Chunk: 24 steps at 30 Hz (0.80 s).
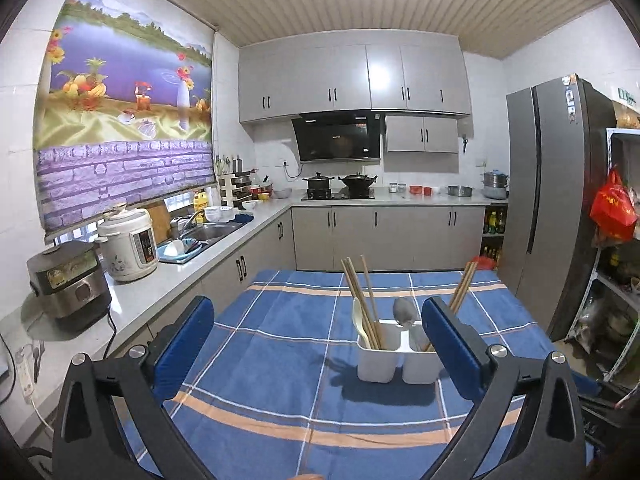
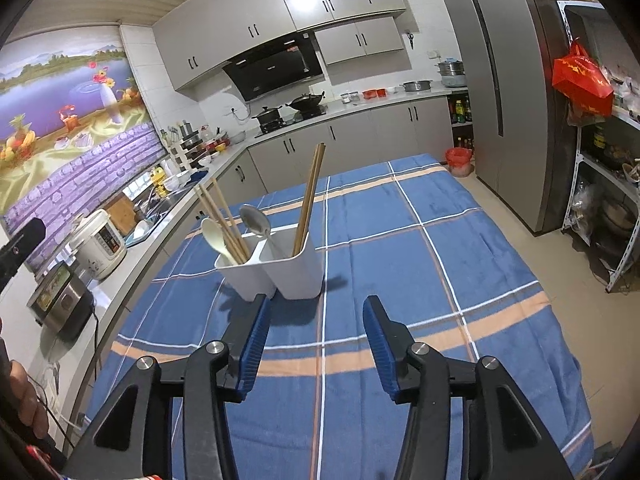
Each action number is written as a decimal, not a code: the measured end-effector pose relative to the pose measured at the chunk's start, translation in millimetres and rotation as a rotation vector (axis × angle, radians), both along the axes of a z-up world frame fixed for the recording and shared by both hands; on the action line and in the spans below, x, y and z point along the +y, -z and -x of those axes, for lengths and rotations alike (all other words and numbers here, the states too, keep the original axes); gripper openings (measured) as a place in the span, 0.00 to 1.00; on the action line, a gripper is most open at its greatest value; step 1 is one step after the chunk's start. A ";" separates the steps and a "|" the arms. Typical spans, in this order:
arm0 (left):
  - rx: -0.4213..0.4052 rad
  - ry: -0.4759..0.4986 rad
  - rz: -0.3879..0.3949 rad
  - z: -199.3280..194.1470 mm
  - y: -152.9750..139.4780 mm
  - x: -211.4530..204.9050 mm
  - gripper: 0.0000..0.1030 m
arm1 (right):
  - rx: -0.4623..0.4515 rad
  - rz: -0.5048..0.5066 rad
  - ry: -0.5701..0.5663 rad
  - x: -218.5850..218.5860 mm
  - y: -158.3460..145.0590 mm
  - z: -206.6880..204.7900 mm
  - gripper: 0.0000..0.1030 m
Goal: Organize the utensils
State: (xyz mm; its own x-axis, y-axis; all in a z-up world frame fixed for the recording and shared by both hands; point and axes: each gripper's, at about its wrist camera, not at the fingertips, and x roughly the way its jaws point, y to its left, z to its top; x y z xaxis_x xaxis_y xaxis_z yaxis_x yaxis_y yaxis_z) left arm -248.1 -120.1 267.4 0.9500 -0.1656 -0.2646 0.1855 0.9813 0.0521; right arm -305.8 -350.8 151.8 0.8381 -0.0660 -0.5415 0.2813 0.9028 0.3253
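White holder (image 2: 276,268), two compartments, upright mid-desk (image 2: 400,264) on blue plaid cloth. Left compartment: chopsticks (image 2: 224,220), cream spoon (image 2: 214,236). Right compartment: second chopstick pair (image 2: 308,200). Metal spoon (image 2: 256,220) at the divider; exact compartment unclear. No loose utensils visible on desk. Left hand-held gripper (image 1: 318,334): jaws wide apart, nothing between, holder beyond its right finger. Right hand-held gripper (image 2: 316,320): jaws partly apart, nothing held, just short of holder. Judged status: sorting apparently finished or nearly so.
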 end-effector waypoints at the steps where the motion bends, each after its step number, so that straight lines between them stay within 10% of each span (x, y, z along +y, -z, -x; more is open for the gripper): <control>1: 0.000 -0.003 -0.001 3.0 -1.0 -0.6 1.00 | -0.002 0.001 -0.004 1.1 0.2 3.3 0.50; 24: 0.322 0.068 -0.123 14.2 58.6 -36.3 1.00 | 0.048 0.046 -0.001 11.6 16.2 25.3 0.56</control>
State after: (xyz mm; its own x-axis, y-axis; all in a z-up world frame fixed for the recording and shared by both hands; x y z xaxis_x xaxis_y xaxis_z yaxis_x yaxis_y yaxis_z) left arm -262.3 -156.4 208.8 0.8024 -0.1738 -0.5710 0.2764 0.9561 0.0974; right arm -331.1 -339.2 135.6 0.8113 -0.0909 -0.5775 0.2947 0.9168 0.2697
